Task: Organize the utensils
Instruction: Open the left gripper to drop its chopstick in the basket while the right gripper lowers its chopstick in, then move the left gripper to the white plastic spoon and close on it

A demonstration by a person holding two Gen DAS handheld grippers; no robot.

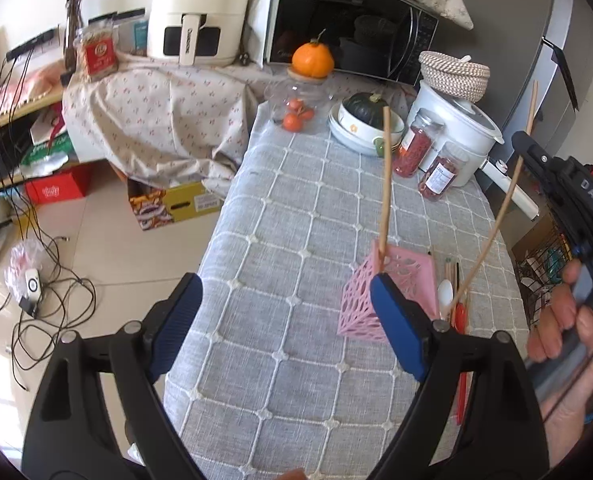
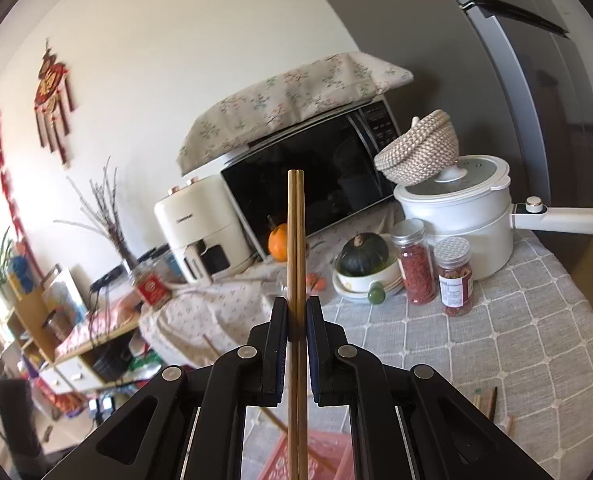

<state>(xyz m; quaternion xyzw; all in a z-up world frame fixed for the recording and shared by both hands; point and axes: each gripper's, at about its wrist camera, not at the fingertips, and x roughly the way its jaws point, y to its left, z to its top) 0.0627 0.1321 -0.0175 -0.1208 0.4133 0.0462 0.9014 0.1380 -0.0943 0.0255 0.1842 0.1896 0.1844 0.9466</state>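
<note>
Your right gripper (image 2: 296, 320) is clamped on a pair of wooden chopsticks (image 2: 296, 240), their long axis pointing up and away. Your left gripper (image 1: 284, 320) stands wide apart, empty, just beside the pink holder (image 1: 400, 276) holding one chopstick (image 1: 386, 184) upright.

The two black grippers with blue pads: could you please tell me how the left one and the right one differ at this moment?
The left gripper stands wide open with nothing between its blue pads, while the right gripper is shut on a pair of tan wooden chopsticks. The left gripper points down at the grey quilted tablecloth beside the pink lattice holder; the right gripper points nearly level toward the black microwave. Both are black, blue-padded and hand-held.
</note>
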